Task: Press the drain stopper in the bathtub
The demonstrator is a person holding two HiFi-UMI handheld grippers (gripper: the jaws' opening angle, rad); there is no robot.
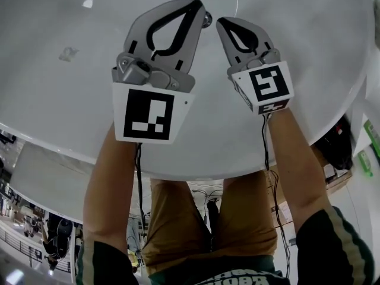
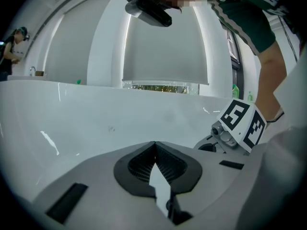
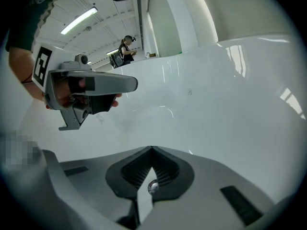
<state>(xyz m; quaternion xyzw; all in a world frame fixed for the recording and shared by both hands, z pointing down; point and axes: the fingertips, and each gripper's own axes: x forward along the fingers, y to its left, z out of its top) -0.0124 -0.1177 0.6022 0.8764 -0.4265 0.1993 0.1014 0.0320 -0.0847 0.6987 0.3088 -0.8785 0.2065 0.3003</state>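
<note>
I look down into a white bathtub [image 1: 71,94]. The drain stopper [image 1: 206,20] is a small chrome knob on the tub floor, half hidden behind the tip of my left gripper [image 1: 199,6]. That gripper is shut, its jaws meeting at the point with nothing between them. My right gripper [image 1: 221,24] is also shut and empty, its tip just right of the stopper. In the right gripper view the chrome stopper [image 3: 152,187] shows through the hollow behind the closed tips of the right gripper [image 3: 152,148]. The left gripper view shows the left gripper [image 2: 154,143] shut over bare white tub wall.
The tub's rim [image 1: 178,171] curves across below the person's forearms. A small mark [image 1: 67,53] lies on the tub floor at the left. Beyond the rim are a floor with cables and a dark bag [image 1: 338,147]. A person [image 3: 125,49] stands far off.
</note>
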